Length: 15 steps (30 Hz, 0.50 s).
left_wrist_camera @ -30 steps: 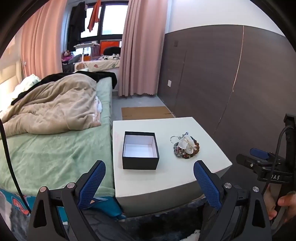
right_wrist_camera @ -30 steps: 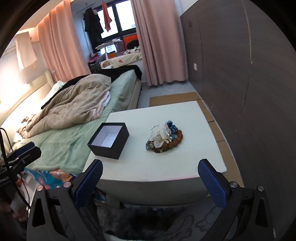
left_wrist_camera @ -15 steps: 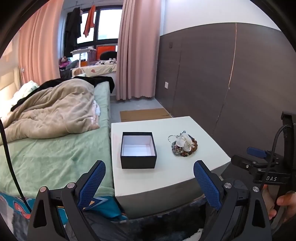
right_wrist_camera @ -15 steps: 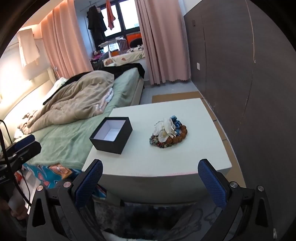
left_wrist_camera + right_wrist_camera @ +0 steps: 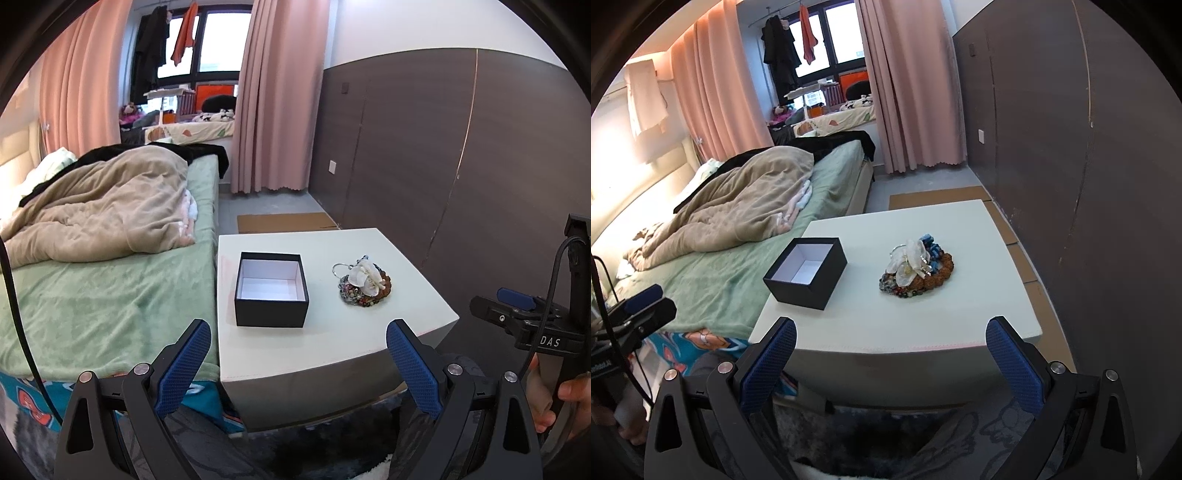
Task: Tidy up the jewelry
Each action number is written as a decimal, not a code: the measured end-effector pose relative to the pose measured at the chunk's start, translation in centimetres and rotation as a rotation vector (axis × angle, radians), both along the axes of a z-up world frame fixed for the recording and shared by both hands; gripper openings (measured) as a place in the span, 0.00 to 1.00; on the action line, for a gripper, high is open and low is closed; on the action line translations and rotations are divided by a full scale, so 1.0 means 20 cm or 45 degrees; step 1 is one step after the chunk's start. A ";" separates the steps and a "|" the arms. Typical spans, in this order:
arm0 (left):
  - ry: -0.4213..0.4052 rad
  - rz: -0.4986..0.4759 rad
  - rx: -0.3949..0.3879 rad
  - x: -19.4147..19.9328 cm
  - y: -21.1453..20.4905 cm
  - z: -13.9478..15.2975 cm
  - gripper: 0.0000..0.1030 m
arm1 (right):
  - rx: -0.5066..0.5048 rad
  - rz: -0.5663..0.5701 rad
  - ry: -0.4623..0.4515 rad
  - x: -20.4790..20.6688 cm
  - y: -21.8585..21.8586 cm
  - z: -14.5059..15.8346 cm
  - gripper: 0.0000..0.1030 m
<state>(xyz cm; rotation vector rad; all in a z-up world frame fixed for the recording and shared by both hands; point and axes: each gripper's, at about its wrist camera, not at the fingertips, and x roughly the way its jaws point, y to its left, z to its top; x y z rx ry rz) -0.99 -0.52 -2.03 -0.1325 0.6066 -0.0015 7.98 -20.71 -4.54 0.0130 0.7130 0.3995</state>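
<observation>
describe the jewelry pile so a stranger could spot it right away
Find the white table beside the green bed. Two things sit on it: an open black box and, apart from it toward the dark wall, the jewelry pile, a colourful bead heap topped by pale petals.

Matt black box (image 5: 271, 295), smooth white table (image 5: 369, 332), glossy beads (image 5: 916, 277).

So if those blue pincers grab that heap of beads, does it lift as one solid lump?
Probably not. The jewelry pile looks like separate beaded strands and a ring heaped loosely, so it would likely droop and come apart. The pale petal-like piece on top may be fragile.
</observation>
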 end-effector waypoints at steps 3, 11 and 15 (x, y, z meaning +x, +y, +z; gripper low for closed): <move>-0.005 0.005 -0.018 -0.01 0.01 0.00 0.93 | -0.002 0.001 -0.002 0.00 0.01 0.00 1.00; -0.009 0.002 -0.014 -0.02 0.00 0.01 0.93 | -0.016 0.006 -0.003 -0.03 0.00 0.01 1.00; -0.023 -0.002 -0.014 -0.04 0.00 0.03 0.93 | -0.009 -0.004 -0.011 -0.04 -0.01 0.02 1.00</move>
